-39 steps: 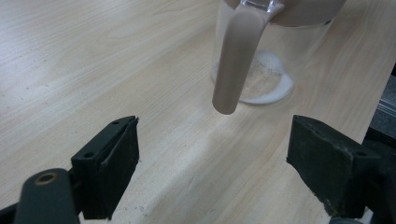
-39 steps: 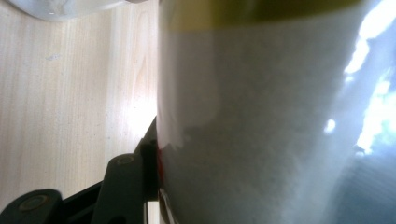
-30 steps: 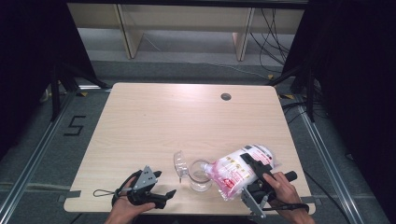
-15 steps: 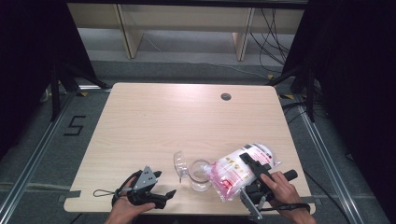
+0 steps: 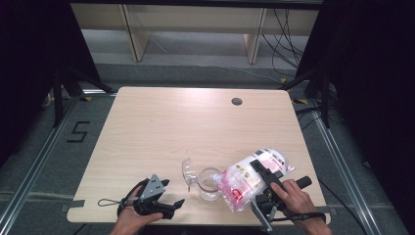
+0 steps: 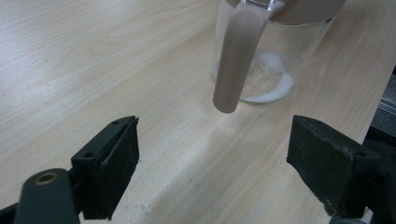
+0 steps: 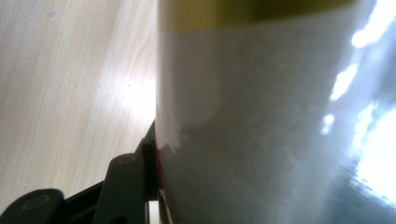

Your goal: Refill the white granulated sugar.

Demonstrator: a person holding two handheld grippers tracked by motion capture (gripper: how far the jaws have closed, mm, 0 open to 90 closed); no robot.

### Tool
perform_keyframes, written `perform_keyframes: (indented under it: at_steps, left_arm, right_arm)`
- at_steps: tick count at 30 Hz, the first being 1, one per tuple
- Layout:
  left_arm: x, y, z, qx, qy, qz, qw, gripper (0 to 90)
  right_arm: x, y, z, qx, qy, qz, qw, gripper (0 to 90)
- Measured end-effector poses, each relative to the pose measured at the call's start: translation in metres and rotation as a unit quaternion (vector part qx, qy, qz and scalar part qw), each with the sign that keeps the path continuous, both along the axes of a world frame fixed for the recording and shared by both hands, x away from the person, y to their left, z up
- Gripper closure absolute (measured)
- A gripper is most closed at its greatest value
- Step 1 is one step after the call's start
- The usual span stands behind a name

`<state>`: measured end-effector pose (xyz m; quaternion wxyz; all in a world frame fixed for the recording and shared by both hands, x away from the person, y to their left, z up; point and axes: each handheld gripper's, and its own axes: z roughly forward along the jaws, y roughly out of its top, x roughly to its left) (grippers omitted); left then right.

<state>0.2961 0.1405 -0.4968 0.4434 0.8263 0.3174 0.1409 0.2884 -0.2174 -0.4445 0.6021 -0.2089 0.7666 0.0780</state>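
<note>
Right gripper (image 5: 264, 188) clamped on tilted bag (image 5: 249, 178), mouth over glass jar (image 5: 209, 183) at its nine o'clock. Left gripper (image 5: 171, 205) jaws apart, empty.

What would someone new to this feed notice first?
The pink-and-white bag, clamped in the right gripper and tipped mouth-down over the clear jug at the table's near edge. White granules cover the jug's bottom. The left gripper rests open beside it, at the near left.
</note>
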Motion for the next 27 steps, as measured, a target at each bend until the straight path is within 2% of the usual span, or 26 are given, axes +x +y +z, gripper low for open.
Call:
perform_keyframes:
  at_steps: [2, 3, 4, 5, 7, 8, 9, 11, 14, 15, 17, 18, 19, 21, 24, 26, 27]
  left_arm:
    - [0.0001, -0.0003, -0.0005, -0.005, 0.0, 0.001, 1.0, 16.5]
    - [0.0003, 0.0004, -0.0001, 0.0, -0.001, -0.003, 1.0, 16.5]
    - [0.0003, 0.0004, -0.0001, 0.0, -0.001, -0.003, 1.0, 16.5]
    - [-0.0003, 0.0016, 0.0019, 0.009, 0.004, -0.003, 0.9999, 16.5]
    - [-0.0003, 0.0013, 0.0016, 0.007, 0.002, -0.001, 1.0, 16.5]
    - [-0.0004, 0.0013, 0.0017, 0.008, 0.002, 0.0, 1.0, 16.5]
    - [-0.0006, 0.001, 0.0015, 0.009, 0.002, 0.001, 1.0, 16.5]
    - [0.0, 0.0005, 0.0005, 0.005, 0.0, 0.001, 1.0, 16.5]
    - [-0.0008, -0.0005, 0.0001, -0.006, 0.003, 0.001, 1.0, 16.5]
    - [-0.0001, 0.0004, 0.0002, 0.003, 0.0, 0.001, 1.0, 16.5]
    - [-0.0005, -0.0003, 0.0002, -0.004, 0.002, -0.001, 1.0, 16.5]
    - [-0.0004, -0.0005, -0.0001, -0.008, 0.002, -0.001, 1.0, 16.5]
    - [-0.0003, -0.0005, -0.0003, -0.007, 0.001, 0.0, 1.0, 16.5]
    - [0.0002, 0.0002, -0.0003, -0.001, -0.001, 0.0, 1.0, 16.5]
    - [0.0002, 0.0004, 0.0, 0.0, -0.002, 0.0, 1.0, 16.5]
    - [-0.0006, 0.0012, 0.0017, 0.011, 0.002, 0.002, 0.9999, 16.5]
    - [0.0002, 0.0008, 0.0005, 0.004, 0.0, 0.0, 1.0, 16.5]
  right_arm:
    - [-0.0002, -0.0002, -0.0012, 0.002, 0.004, -0.007, 1.0, 51.0]
    - [0.0001, 0.0008, 0.0006, -0.013, -0.008, 0.0, 0.9999, 51.0]
    - [0.0001, 0.0008, 0.0006, -0.013, -0.008, 0.0, 0.9999, 51.0]
    - [-0.0003, 0.0006, -0.0013, -0.014, -0.007, -0.005, 0.9999, 51.1]
    - [-0.0005, 0.0008, -0.0008, -0.015, -0.007, -0.005, 0.9998, 51.1]
    - [-0.0013, 0.0006, -0.0008, -0.011, -0.002, -0.013, 0.9998, 51.2]
    - [-0.0009, 0.0018, 0.0011, -0.02, -0.012, -0.003, 0.9997, 51.2]
    - [-0.0005, 0.0017, -0.0007, -0.016, -0.017, 0.0, 0.9997, 51.3]
    - [-0.0005, 0.0026, 0.0007, -0.03, -0.017, -0.001, 0.9994, 51.4]
    - [-0.0005, 0.0028, 0.0009, -0.032, -0.018, 0.001, 0.9993, 51.4]
    - [-0.0005, 0.0034, -0.0001, -0.027, -0.023, 0.002, 0.9994, 51.5]
    - [-0.001, 0.0045, 0.0022, -0.043, -0.026, 0.003, 0.9987, 51.5]
    - [-0.0027, 0.0042, 0.0017, -0.041, -0.023, -0.008, 0.9989, 51.5]
    - [-0.0007, 0.0062, 0.0035, -0.046, -0.036, 0.012, 0.9982, 51.6]
    - [-0.0012, 0.0069, 0.0048, -0.051, -0.035, 0.007, 0.9981, 51.7]
    - [-0.0007, 0.0062, 0.0041, -0.049, -0.032, 0.003, 0.9983, 51.8]
    - [-0.0001, 0.0062, 0.0045, -0.053, -0.038, 0.008, 0.9978, 51.8]
